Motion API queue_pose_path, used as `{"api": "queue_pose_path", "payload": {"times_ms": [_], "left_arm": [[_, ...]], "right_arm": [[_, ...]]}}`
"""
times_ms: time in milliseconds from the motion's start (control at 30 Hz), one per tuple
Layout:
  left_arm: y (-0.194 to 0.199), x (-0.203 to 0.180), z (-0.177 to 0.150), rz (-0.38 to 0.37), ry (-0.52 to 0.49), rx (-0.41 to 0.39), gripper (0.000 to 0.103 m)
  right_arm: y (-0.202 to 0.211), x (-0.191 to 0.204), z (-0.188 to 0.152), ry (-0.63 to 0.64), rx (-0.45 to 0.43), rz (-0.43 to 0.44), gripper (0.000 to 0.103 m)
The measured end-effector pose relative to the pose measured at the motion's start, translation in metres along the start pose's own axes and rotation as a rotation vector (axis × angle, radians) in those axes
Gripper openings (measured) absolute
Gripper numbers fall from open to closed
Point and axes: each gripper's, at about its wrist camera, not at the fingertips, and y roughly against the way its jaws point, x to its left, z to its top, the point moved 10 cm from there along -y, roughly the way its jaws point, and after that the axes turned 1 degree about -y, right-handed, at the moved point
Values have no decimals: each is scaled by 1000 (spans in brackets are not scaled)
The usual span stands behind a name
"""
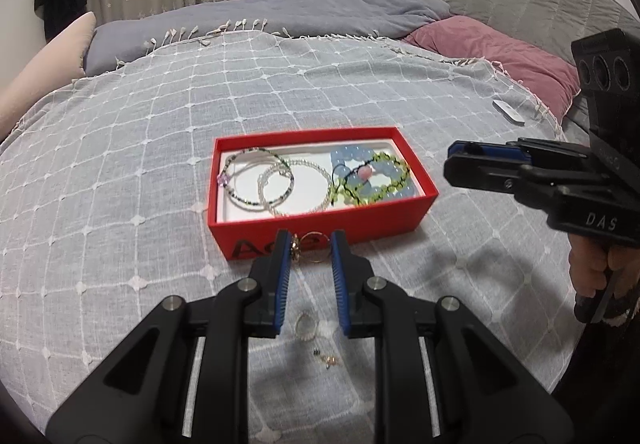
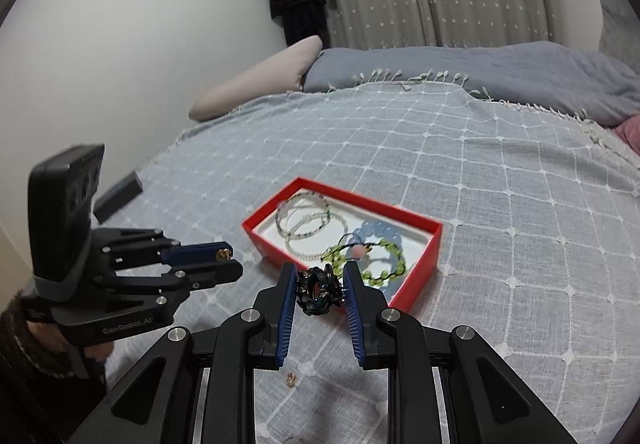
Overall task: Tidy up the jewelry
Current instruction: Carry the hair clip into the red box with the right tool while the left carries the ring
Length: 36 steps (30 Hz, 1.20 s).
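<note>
A red box (image 1: 320,230) with a white lining lies on the bed and holds several bead bracelets (image 1: 280,180); the box also shows in the right wrist view (image 2: 416,284). My left gripper (image 1: 311,244) is shut on a gold ring (image 1: 316,246) just in front of the box's near wall. My right gripper (image 2: 320,276) is shut on a dark beaded bracelet (image 2: 318,290) near the box's near corner. A small ring (image 1: 306,325) and tiny gold earrings (image 1: 328,360) lie on the cover under the left gripper. One earring (image 2: 291,378) shows under the right gripper.
The bed has a grey checked cover (image 1: 160,148). A pink pillow (image 1: 500,56) and a white flat object (image 1: 508,110) lie at the far right. A dark flat box (image 2: 118,196) lies near the bed's left edge. A grey duvet (image 2: 480,72) is bunched at the back.
</note>
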Motion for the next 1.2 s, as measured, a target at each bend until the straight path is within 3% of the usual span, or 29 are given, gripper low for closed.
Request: {"api": "queue_pose_path", "payload": {"times_ms": [233, 533, 967, 1033, 1100, 1133, 1200], "left_arm": [[-19, 4, 19, -2, 28, -30, 22], [-49, 22, 27, 19, 93, -39, 22], [-52, 29, 29, 19, 105, -46, 22], [-53, 28, 29, 16, 99, -42, 23], [-53, 27, 29, 18, 94, -38, 34], [-52, 26, 29, 18, 91, -40, 37], [-50, 23, 30, 12, 85, -47, 47]], "right_arm": [[-4, -22, 9, -72, -10, 25, 24], [-33, -35, 8, -96, 17, -18, 24], [-53, -41, 5, -100, 24, -55, 25], [-52, -40, 6, -94, 25, -51, 25], [-51, -38, 6, -91, 20, -40, 26], [-50, -37, 7, -90, 20, -40, 31], [-48, -37, 8, -98, 15, -32, 57]]}}
